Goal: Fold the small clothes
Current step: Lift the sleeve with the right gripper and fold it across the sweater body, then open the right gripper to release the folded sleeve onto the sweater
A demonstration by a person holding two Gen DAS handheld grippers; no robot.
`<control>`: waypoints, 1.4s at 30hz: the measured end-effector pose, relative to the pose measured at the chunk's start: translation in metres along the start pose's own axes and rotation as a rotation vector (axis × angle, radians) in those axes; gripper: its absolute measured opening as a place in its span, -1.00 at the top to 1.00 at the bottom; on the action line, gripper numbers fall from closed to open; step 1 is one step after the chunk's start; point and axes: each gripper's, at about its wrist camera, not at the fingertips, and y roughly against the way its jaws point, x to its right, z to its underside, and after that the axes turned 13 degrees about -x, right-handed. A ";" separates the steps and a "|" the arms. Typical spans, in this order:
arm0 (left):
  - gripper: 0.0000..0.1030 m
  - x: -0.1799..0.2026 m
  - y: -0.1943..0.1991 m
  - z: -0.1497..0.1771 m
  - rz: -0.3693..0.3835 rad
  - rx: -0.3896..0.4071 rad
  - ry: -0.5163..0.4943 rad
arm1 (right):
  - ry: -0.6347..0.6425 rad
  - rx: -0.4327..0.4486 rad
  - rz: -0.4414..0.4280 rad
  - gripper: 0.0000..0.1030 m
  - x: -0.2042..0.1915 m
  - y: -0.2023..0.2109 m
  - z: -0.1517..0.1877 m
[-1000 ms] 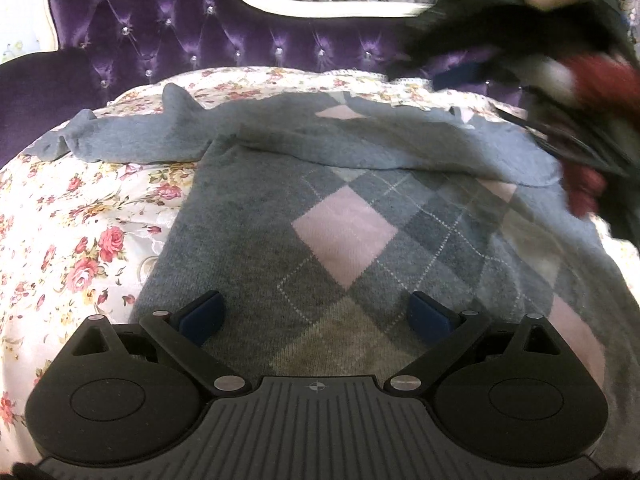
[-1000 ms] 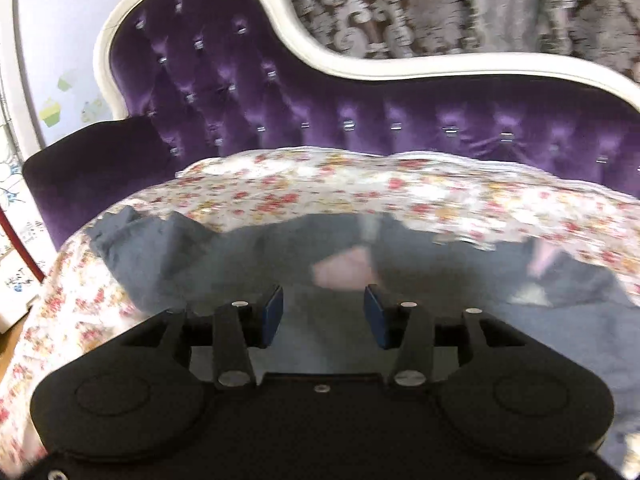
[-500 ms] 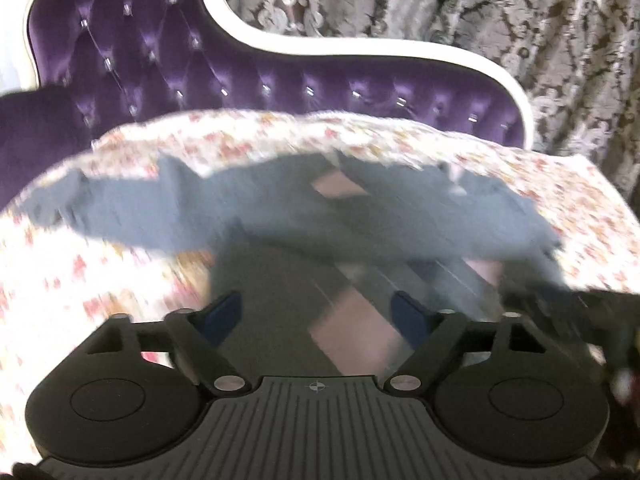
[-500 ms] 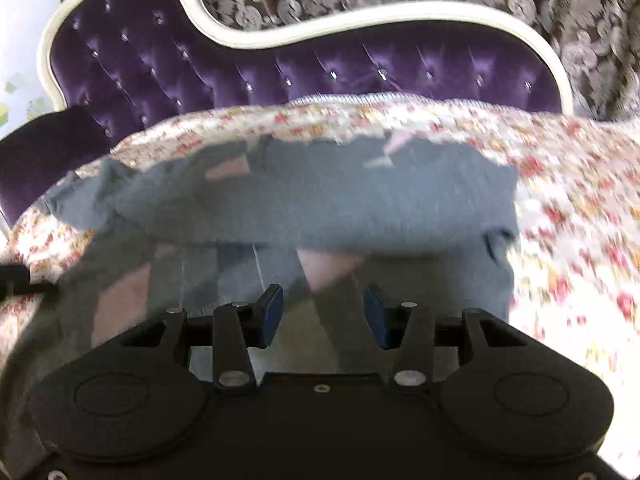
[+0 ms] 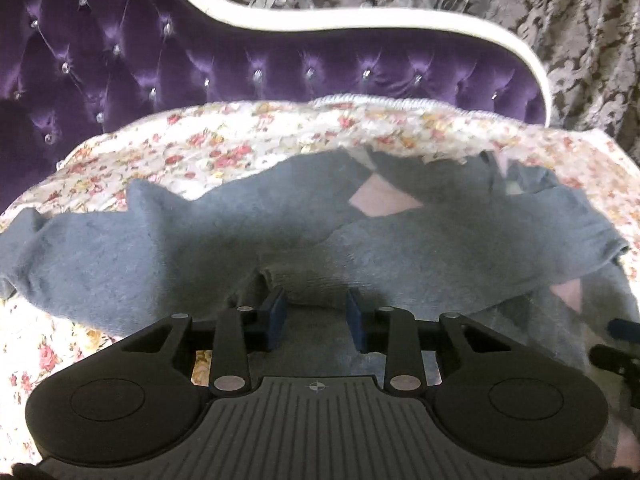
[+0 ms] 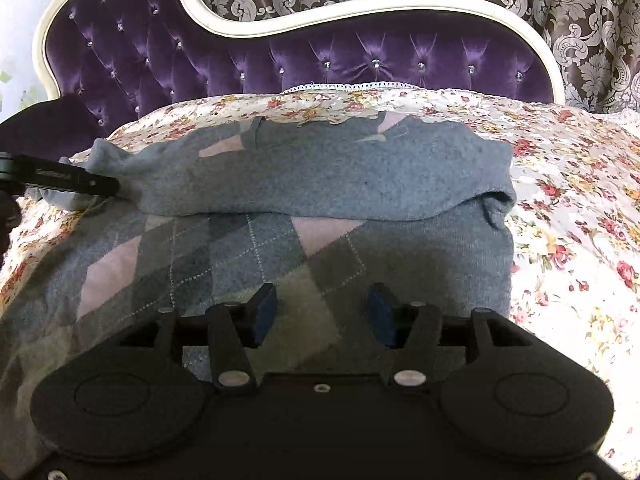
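A grey argyle sweater with pink diamonds lies flat on the floral sofa cover, and it also shows in the left wrist view. One sleeve is folded across the chest. My left gripper is open, its jaws partly narrowed over the cuff of that sleeve, touching the knit. It shows in the right wrist view at the sweater's left edge. My right gripper is open and empty above the sweater's lower body. Its tip shows in the left wrist view at the right edge.
The purple tufted sofa back with a white frame rises behind. The floral cover spreads to the right of the sweater. Patterned curtains hang behind the sofa.
The left gripper moved up from the sweater's hem to the folded sleeve's cuff and its jaws narrowed. The right gripper moved right and back, over the lower body.
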 end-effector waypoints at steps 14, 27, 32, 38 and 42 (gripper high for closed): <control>0.37 -0.002 -0.017 -0.023 0.012 0.015 0.048 | 0.002 0.006 0.001 -0.17 0.000 0.000 0.002; 0.15 -0.005 -0.007 -0.019 0.101 0.051 0.098 | 0.013 0.006 0.012 -0.21 -0.002 -0.001 0.004; 0.96 -0.009 -0.011 -0.019 0.107 0.046 0.137 | 0.013 0.005 0.014 -0.21 -0.002 -0.001 0.004; 0.96 -0.019 0.003 -0.010 0.035 0.056 0.161 | -0.011 0.004 0.000 -0.21 0.002 0.004 0.001; 1.00 -0.034 -0.004 -0.002 -0.012 0.024 0.199 | -0.063 0.037 0.008 -0.21 0.016 0.016 -0.005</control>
